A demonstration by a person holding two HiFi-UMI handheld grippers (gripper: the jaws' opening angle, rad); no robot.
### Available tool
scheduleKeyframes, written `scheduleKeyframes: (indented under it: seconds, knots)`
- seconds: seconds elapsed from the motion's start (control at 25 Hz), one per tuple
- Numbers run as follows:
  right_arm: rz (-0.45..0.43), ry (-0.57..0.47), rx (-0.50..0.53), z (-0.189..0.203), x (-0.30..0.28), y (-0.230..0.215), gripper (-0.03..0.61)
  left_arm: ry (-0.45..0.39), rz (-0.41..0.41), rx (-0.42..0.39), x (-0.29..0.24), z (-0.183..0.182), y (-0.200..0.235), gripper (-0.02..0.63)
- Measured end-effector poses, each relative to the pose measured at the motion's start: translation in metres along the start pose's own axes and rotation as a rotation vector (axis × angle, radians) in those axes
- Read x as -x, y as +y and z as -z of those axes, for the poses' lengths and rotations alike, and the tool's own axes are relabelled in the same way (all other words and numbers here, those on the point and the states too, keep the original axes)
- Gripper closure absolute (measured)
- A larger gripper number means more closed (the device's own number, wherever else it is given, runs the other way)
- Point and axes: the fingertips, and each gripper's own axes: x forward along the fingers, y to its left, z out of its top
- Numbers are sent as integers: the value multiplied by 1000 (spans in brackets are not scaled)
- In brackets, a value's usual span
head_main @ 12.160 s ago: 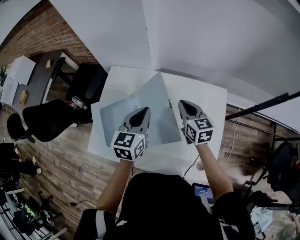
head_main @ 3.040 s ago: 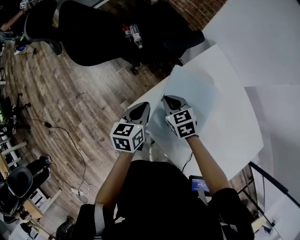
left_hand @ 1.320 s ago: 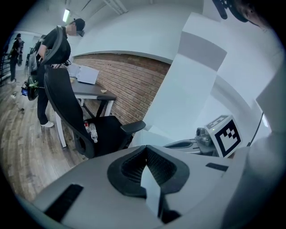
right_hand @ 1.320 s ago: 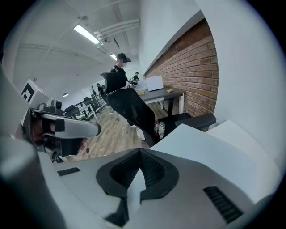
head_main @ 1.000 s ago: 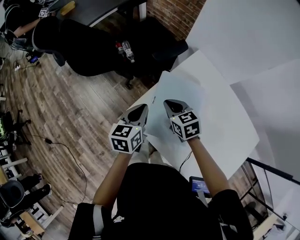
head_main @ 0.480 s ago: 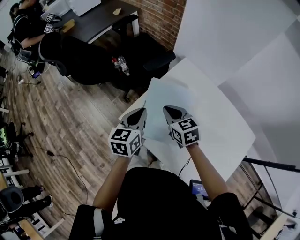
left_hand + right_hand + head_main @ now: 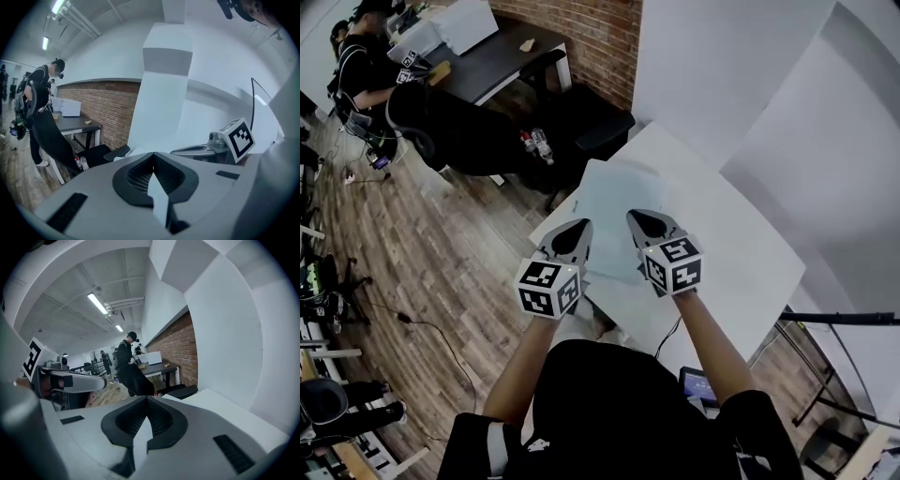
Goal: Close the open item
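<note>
A flat pale grey laptop (image 7: 614, 211) lies on the white table (image 7: 727, 244); it looks like one flat slab, with no raised lid showing. Both grippers hover at its near edge, close together. My left gripper (image 7: 578, 228) is over the laptop's near left corner, its jaws shut with nothing between them (image 7: 153, 154). My right gripper (image 7: 636, 219) is over the laptop's near side, also shut and empty (image 7: 146, 399). Each gripper shows in the other's view: the right gripper (image 7: 220, 145) and the left gripper (image 7: 70, 380). Neither gripper view shows the laptop.
A black office chair (image 7: 586, 127) and two bottles (image 7: 534, 145) stand just past the table's left corner. Further left are a dark desk (image 7: 492, 61), a person (image 7: 366, 56) and a brick wall (image 7: 591, 33). White walls rise behind the table. A small screen (image 7: 698, 382) sits below its near edge.
The head view has swung, so the table and laptop have slid towards the middle of the picture. Both grippers keep their place in front of the body and stay shut.
</note>
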Motion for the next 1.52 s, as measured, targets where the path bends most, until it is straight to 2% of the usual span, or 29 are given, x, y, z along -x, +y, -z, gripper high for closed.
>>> scheduleKeyframes:
  seconds: [0.28, 0.8, 1.16, 1.52]
  knots:
    - [8, -62, -3, -14, 21, 0, 540, -21, -8, -33, 11, -7, -15, 600]
    - [42, -170, -19, -43, 67, 29, 540, -60, 69, -103, 37, -37, -51, 600]
    - [78, -221, -10, -54, 95, 76, 540, -98, 123, -127, 85, -45, -59, 600]
    - [96, -252, 19, -63, 117, 145, 540, -164, 131, -139, 151, -61, -54, 600]
